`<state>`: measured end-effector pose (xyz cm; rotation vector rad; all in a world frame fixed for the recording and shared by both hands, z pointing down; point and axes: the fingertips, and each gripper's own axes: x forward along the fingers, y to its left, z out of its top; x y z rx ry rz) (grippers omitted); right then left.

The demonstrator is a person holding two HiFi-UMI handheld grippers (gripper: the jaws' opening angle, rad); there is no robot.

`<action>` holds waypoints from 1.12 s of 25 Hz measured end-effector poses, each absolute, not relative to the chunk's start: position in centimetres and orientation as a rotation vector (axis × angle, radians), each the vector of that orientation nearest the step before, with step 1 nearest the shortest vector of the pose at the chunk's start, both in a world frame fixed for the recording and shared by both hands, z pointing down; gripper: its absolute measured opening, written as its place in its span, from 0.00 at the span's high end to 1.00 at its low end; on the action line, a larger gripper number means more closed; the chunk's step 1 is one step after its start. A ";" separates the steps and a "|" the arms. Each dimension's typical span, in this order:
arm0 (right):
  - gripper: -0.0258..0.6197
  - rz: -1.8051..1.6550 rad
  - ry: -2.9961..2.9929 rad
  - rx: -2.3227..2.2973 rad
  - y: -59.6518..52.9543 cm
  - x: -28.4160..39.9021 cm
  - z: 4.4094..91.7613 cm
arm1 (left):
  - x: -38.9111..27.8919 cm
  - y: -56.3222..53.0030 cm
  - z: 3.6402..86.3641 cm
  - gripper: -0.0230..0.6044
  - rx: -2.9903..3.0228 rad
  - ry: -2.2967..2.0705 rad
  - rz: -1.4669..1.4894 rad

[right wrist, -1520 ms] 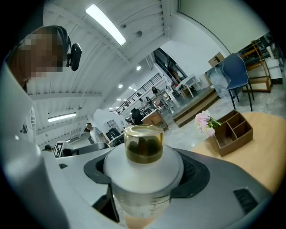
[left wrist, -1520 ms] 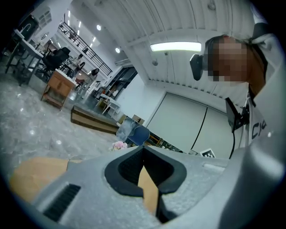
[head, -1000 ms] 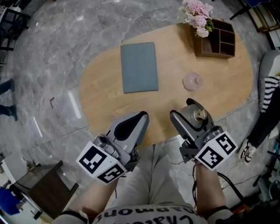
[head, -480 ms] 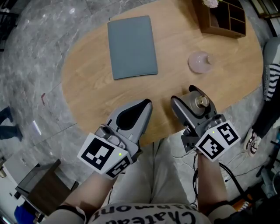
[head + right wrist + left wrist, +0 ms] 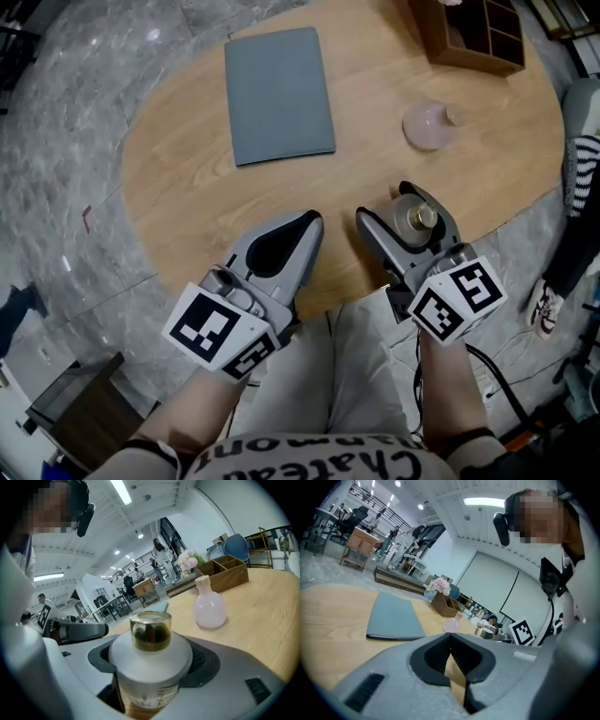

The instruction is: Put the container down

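Observation:
The container point(image 5: 417, 217) is a white bottle with a gold cap, standing upright between the jaws of my right gripper point(image 5: 403, 214), which is shut on it. It is over the near edge of the oval wooden table point(image 5: 178, 169); I cannot tell whether it touches the top. In the right gripper view the container point(image 5: 151, 660) fills the space between the pads of the right gripper point(image 5: 152, 670). My left gripper point(image 5: 302, 230) is beside it at the table's near edge, shut with nothing in it, and the left gripper view shows the left gripper point(image 5: 451, 654) with only a sliver of table between the pads.
A grey folder point(image 5: 278, 94) lies flat at the table's far left. A pink vase point(image 5: 428, 124) stands beyond the container, and a wooden organiser point(image 5: 473, 36) sits at the far right. A dark chair point(image 5: 89, 412) stands on the marble floor at the lower left.
The head view has shifted, so the table's things sit higher in frame. My right gripper has carried the container slightly forward and left over the table edge. Both grippers keep their state.

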<state>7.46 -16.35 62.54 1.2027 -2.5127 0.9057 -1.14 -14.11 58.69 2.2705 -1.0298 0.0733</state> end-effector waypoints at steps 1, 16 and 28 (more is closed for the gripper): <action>0.42 0.900 -2.514 1.198 -16.2 7.3 62.7 | -1.2 -14.0 58.8 0.94 2.272 -1.036 0.069; 0.42 0.790 -2.511 1.150 -14.6 6.8 64.2 | -1.2 -12.8 59.8 0.94 2.287 -1.059 0.055; 0.42 0.671 -2.530 1.130 -14.4 6.1 64.0 | -1.0 -13.3 59.9 0.94 2.306 -1.061 0.040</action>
